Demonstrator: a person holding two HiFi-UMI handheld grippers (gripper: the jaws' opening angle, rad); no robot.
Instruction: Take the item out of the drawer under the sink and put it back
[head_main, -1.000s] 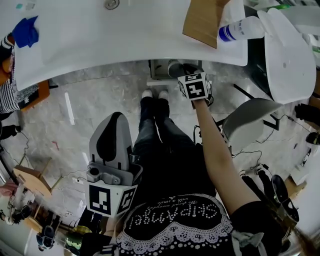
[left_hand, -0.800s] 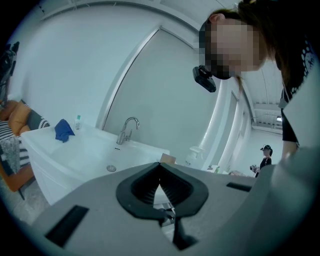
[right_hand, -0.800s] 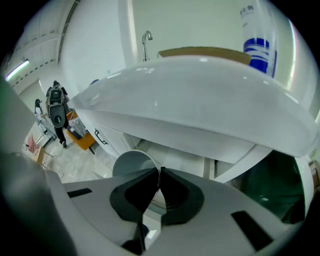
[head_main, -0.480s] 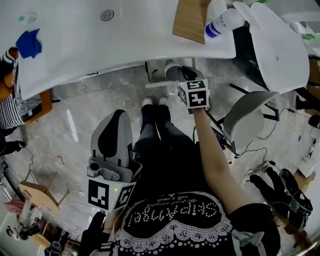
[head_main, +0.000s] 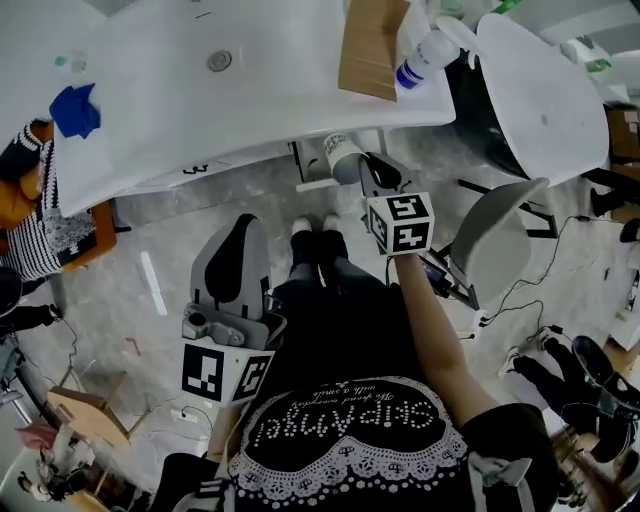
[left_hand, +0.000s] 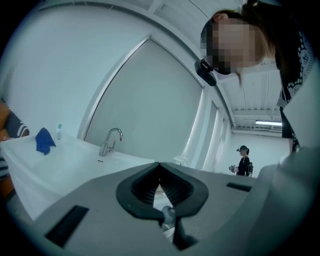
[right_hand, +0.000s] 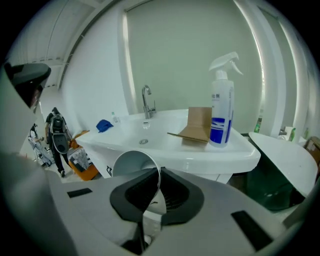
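Observation:
A white paper cup (head_main: 342, 157) (right_hand: 131, 162) hangs just in front of the sink's edge, its open mouth tipped away from me. My right gripper (head_main: 370, 176) (right_hand: 158, 186) is shut on the cup's rim, one pad inside and one outside. Under the white sink (head_main: 250, 100) (right_hand: 200, 152), a white drawer (head_main: 312, 168) peeks out behind the cup; its inside is hidden. My left gripper (head_main: 232, 262) (left_hand: 160, 176) stays low beside my left leg, shut with nothing in it.
On the sink's rim stand a spray bottle (head_main: 425, 52) (right_hand: 221, 107) and a piece of cardboard (head_main: 368, 45) (right_hand: 199, 125); a blue cloth (head_main: 76, 108) (right_hand: 104, 125) lies at the left. Behind the basin rises the faucet (right_hand: 146, 102) (left_hand: 111, 141). A grey chair (head_main: 495, 235) stands right of my arm.
My right gripper has risen with the cup, coming out from under the sink's edge toward me. The left gripper has lifted slightly and stays shut.

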